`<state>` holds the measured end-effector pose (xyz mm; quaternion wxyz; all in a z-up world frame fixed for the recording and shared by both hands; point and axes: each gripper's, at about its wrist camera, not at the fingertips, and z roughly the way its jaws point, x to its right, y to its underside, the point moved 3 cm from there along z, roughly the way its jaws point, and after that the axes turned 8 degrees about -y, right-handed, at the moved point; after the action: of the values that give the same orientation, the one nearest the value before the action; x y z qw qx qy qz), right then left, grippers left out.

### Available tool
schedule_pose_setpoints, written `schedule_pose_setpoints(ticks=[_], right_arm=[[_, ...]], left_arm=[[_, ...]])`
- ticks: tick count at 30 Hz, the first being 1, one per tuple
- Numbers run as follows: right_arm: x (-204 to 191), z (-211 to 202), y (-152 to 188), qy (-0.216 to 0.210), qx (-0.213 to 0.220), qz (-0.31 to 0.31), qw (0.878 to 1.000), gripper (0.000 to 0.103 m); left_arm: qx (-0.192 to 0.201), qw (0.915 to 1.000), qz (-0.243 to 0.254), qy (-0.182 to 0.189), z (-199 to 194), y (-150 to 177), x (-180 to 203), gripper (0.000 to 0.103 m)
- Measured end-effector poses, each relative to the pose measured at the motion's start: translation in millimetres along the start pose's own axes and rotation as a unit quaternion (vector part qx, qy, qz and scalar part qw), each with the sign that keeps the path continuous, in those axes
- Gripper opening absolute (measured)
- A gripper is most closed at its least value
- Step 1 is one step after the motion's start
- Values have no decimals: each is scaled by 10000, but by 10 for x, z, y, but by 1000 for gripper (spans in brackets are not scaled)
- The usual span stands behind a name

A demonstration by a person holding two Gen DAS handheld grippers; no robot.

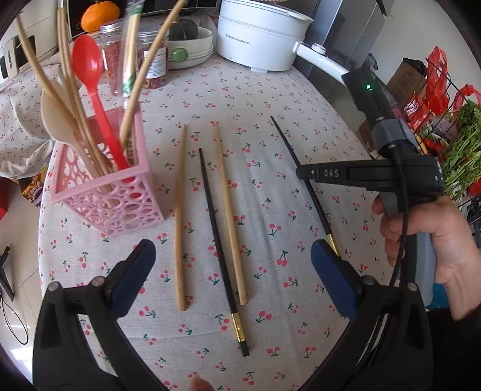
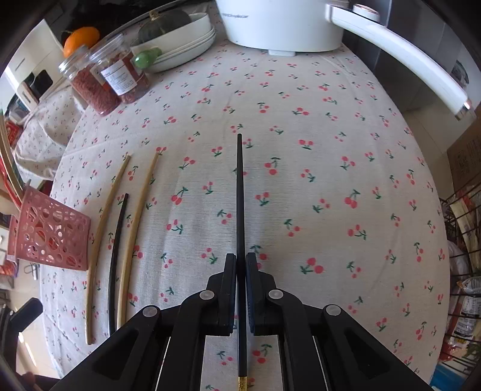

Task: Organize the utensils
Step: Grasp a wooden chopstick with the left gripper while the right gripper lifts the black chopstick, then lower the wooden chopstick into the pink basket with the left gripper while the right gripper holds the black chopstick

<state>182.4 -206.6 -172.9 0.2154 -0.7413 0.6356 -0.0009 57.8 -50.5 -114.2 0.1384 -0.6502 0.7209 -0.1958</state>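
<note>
Seen from the right wrist, my right gripper [image 2: 240,264] is shut on a black chopstick [image 2: 239,195] that points away over the cherry-print cloth. The left wrist view shows that same black chopstick [image 1: 303,177] under the right gripper [image 1: 300,174], which a hand [image 1: 427,240] holds. My left gripper [image 1: 233,276] is open, with nothing held, above a wooden chopstick [image 1: 180,216], a black chopstick [image 1: 222,246] and a second wooden chopstick [image 1: 230,216]. A pink perforated holder [image 1: 105,198] at the left carries a red spoon [image 1: 90,69], a wooden spoon and several chopsticks.
At the back of the table are a white electric pot [image 1: 261,33], stacked white bowls [image 1: 192,48] with a green squash, two spice jars [image 2: 105,81] and an orange [image 1: 99,15]. A wire rack with greens [image 1: 463,150] stands off the table's right edge.
</note>
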Motion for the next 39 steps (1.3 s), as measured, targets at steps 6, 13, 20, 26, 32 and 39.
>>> schedule_pose_setpoints(ticks=[6,13,20,26,32,39], right_arm=[[407,-396,51,-318,286,348,9985,6],[593,-659,57,-665,475,482,9955,6],[571,-703,8,-893,541,500,9933,6],[559,-721,4,-920,589,520,9927,6],[514,-760,15,-931,648,495,9923,6],[406,-909,99,-1109,797,542,9891,6]], left_arm=[[-94,9976,255,-635,200,-223,260,103],[-373,9970,-67,-668,661,-617,326,50],[-602,9899,-277,-1250,935,-785,249,24],[-894,9854,-428,-1381,1057,-771,173,15],[-837,9857,-411,-1403,1056,-746,112,8],[-183,9948,-335,-945,532,-619,79,8]])
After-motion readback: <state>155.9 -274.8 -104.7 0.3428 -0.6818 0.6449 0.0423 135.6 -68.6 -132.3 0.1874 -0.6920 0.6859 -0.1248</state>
